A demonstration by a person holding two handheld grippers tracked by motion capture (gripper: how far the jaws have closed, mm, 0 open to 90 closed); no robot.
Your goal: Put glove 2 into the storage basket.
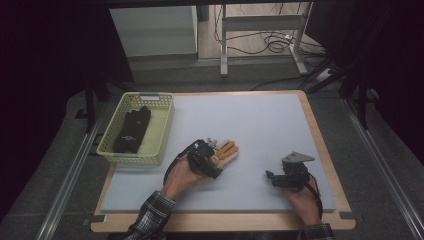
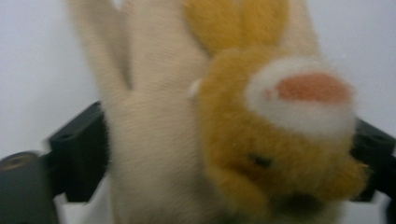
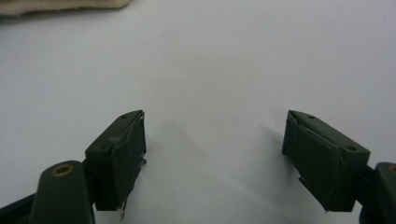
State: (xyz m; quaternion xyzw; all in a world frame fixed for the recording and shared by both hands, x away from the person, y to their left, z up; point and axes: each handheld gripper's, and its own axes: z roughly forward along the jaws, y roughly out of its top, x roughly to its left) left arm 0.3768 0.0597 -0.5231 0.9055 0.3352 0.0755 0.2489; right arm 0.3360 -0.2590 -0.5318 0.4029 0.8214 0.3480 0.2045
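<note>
While the left gripper (image 1: 216,156) straddles the plush glove (image 1: 227,151) on the grey mat (image 1: 260,125), the step in hand looks like the grasp itself. In the left gripper view the glove (image 2: 224,121) sits between the two black jaws, which flank it on either side; the blur makes it hard to tell whether the pads press on it yet. The right gripper (image 1: 272,179) rests well apart on the mat, its jaws wide open with nothing between them. At the mat's left edge stands a yellow basket (image 1: 162,132) holding a black glove (image 1: 132,131). The likely next move is to close firmly on the soft pile, lift clear of the mat, and carry the glove left over the basket's rim before letting go.
</note>
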